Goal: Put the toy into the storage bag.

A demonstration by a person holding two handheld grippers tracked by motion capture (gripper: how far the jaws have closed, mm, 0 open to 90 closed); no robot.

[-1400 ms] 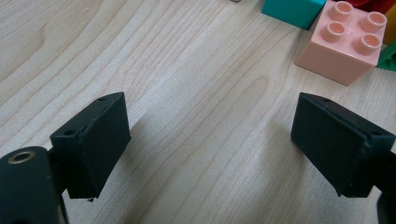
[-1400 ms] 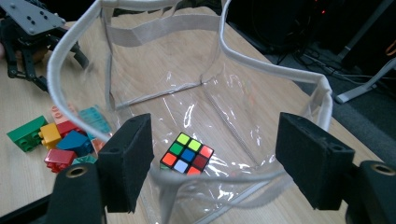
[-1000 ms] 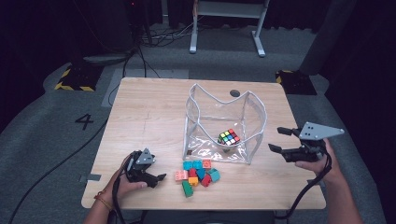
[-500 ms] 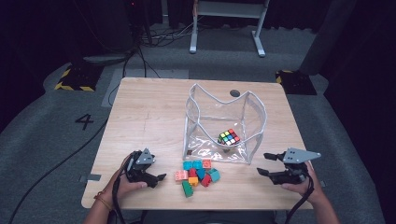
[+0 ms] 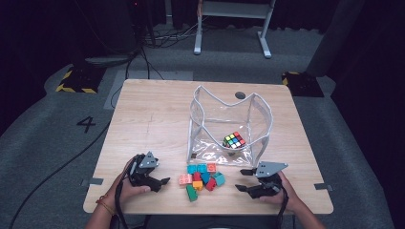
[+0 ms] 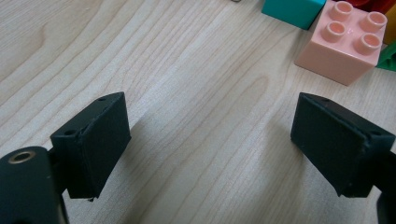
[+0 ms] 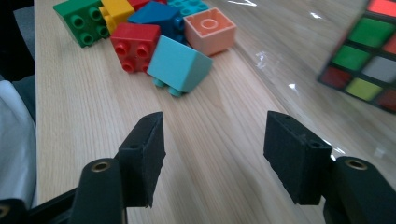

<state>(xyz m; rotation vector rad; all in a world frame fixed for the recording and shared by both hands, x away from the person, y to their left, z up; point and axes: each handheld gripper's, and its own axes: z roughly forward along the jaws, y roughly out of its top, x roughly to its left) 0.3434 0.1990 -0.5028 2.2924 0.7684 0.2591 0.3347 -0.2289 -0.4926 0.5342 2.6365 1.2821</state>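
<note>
My right tool (image 5: 244, 180), jaws just narrowing on nothing, sits right of the blocks (image 5: 202, 177), light-blue block (image 7: 181, 65) nearest; left tool (image 5: 160, 174) gapes empty.

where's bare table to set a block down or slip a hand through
The wide wood left of the clear bag and behind the left gripper is bare, as is the far strip behind the bag. Crowded: the block pile fills the front between the left gripper and the right gripper, hard against the bag's front.
</note>
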